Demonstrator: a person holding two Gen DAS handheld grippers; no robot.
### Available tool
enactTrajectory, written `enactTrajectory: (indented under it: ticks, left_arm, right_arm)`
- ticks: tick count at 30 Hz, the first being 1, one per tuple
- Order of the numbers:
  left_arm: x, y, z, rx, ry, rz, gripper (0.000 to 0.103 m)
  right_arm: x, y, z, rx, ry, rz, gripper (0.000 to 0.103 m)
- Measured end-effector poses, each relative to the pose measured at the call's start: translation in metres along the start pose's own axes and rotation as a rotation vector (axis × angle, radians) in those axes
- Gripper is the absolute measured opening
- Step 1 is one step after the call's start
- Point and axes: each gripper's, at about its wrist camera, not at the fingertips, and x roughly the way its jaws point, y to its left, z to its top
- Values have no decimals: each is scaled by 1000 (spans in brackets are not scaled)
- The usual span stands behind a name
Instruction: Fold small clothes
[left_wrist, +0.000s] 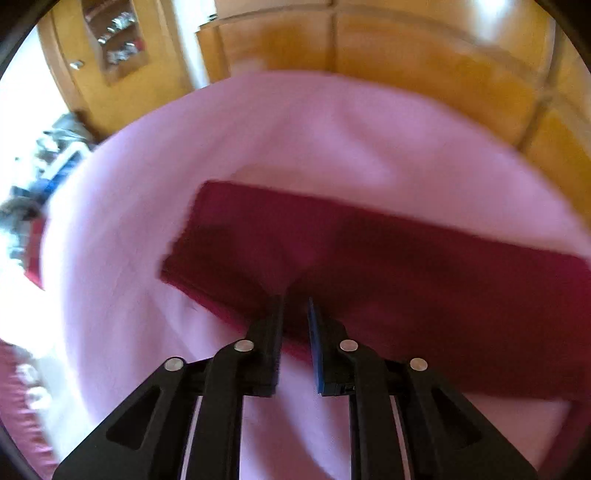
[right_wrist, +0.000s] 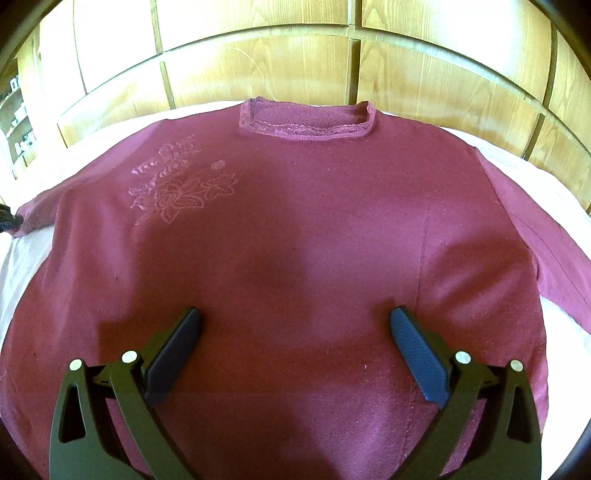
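My left hand-held gripper (left_wrist: 295, 299) stands slightly parted over the maroon sleeve (left_wrist: 369, 251); my right hand-held gripper (right_wrist: 295, 325) hangs spread wide over the maroon sweatshirt (right_wrist: 295, 221) on the pink sheet (left_wrist: 295, 129).

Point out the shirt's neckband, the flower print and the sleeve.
neckband (right_wrist: 306, 127), right wrist view, its stitched front edge.
flower print (right_wrist: 181, 188), right wrist view, middle of the print.
sleeve (left_wrist: 424, 258), left wrist view, its flat middle.

A home, likely a bedroom, is showing here. Wooden wardrobe panels (right_wrist: 258, 70) are filling the top of both views, a pink sheet (left_wrist: 295, 140) is spreading across the middle, and a shelf niche (left_wrist: 118, 40) with small ornaments is sitting at the upper left.
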Motion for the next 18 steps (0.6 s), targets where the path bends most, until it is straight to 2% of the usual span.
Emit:
enactTrajectory:
  ticks: [2,5,6,8,9,10,11,13,15,17,18]
  left_arm:
    - [-30,-12,-17,42,-32,-187,13]
    - [-59,-41,-60,158,29,-448,13]
    - [-68,-48,-77,192,60,-544,18]
    - [-83,-61,-116,210,132,-709,57]
    - [-88,-64,-128,200,154,-768,61]
    - [-90,-68,-140,190,195,-847,62]
    - [-90,-71,-146,188,225,-892,62]
    - [-101,-75,-166,205,221,-926,62]
    - [-106,-83,-183,284,218,-871,55]
    - [-105,-86,-197,328,220,-801,19]
    - [-105,-84,-203,333,211,-766,12]
  right_arm:
    - [0,0,0,1,-1,1,101]
    - [0,-1,0,3,-3,5,101]
    - [0,-1,0,3,-3,6,101]
    - [1,0,0,4,-4,7,101]
    - [1,-1,0,4,-5,9,101]
    - [1,-1,0,5,-6,10,101]
    - [0,-1,0,6,-6,10,101]
    - [0,0,-1,6,-8,11,101]
    - [0,0,-1,6,-9,12,101]
    - [0,-1,-1,8,-9,14,101]
    - [-1,-1,-1,9,-10,16,101]
